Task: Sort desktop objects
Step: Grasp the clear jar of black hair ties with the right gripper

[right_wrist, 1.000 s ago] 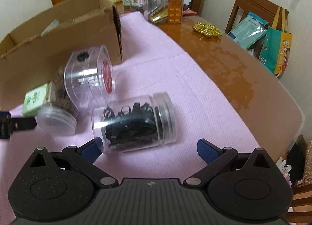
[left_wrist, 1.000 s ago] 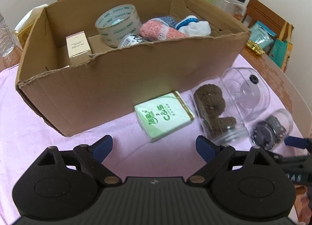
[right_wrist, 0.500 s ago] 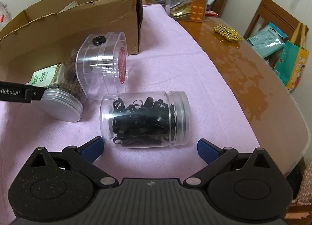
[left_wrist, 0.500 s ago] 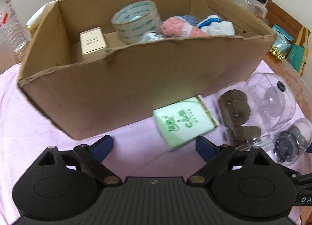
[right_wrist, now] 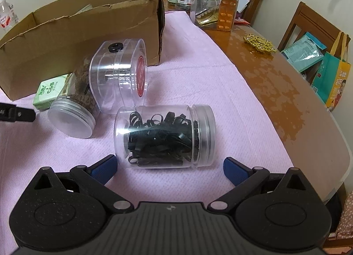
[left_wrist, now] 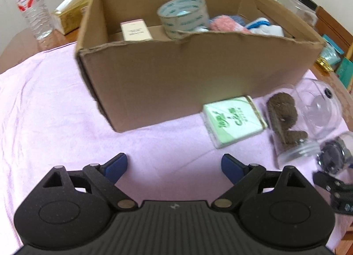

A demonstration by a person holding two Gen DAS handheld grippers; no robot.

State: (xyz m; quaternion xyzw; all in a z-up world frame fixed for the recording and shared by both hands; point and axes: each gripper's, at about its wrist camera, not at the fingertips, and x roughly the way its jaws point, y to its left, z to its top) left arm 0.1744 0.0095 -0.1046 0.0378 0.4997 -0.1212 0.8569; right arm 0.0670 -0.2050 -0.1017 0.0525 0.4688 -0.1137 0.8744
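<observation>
Shifted since a second ago: left gripper [left_wrist: 174, 166] has swung sideways, so the cardboard box [left_wrist: 176, 74] and green packet [left_wrist: 233, 122] now sit further to the right of its view and a water bottle [left_wrist: 33, 7] has come into view at top left. Right gripper [right_wrist: 169, 170] has held its place, only rolling slightly.

Tools: both sets of jaws stand wide, with nothing between the left ones. The right ones hang just short of the jar of black bands [right_wrist: 164, 138], not touching it.

Task items on the pink cloth [left_wrist: 55, 122]:
- jar of black bands, lying on its side, nearest the right gripper;
- jar with brown contents [right_wrist: 72, 109], on its side, beside the green packet;
- clear canister [right_wrist: 119, 76] with a red label, lying against that jar;
- green packet, flat, just in front of the box wall.

Already in the box: roll of tape [left_wrist: 183, 16], small white carton [left_wrist: 135, 29], pink and white-and-blue soft items [left_wrist: 229, 24].

Step, as judged: between picks, several items unsorted. Next move likely calls for the right gripper to come down around the jar of black bands, which may roll.

Writing: green packet reads "C&S"; printing on the tape and red label too small to read.
</observation>
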